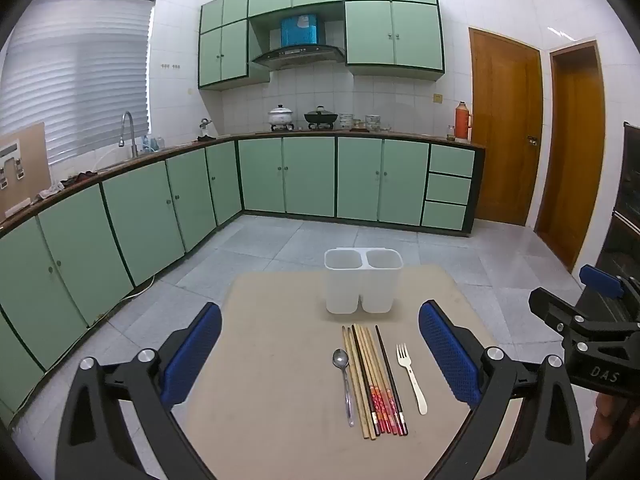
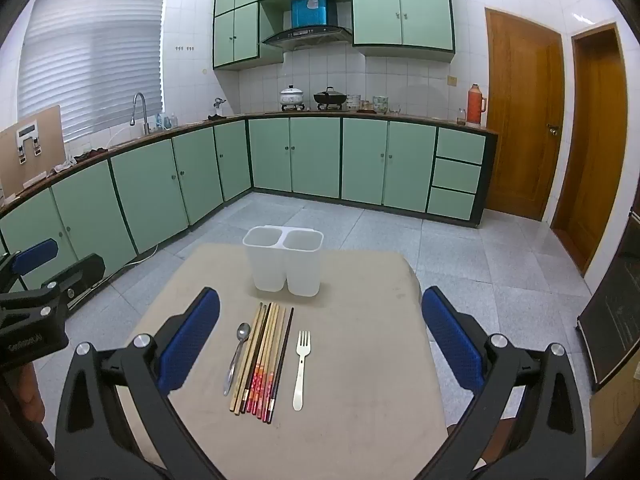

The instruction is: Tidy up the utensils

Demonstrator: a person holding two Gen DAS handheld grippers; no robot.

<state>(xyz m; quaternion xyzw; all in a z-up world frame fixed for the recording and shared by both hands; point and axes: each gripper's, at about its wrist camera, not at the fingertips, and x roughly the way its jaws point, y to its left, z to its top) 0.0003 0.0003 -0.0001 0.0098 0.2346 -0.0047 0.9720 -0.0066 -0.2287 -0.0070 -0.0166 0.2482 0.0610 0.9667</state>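
A white two-compartment utensil holder stands upright and empty at the far side of a small beige table. In front of it lie a metal spoon, several chopsticks side by side, and a white fork. My left gripper hovers above the near table edge, open, nothing between its blue fingers. My right gripper hovers likewise, open and empty.
The right gripper's body shows at the right edge of the left wrist view; the left one at the left edge of the right wrist view. Grey tiled floor surrounds the table. Green cabinets and wooden doors stand beyond.
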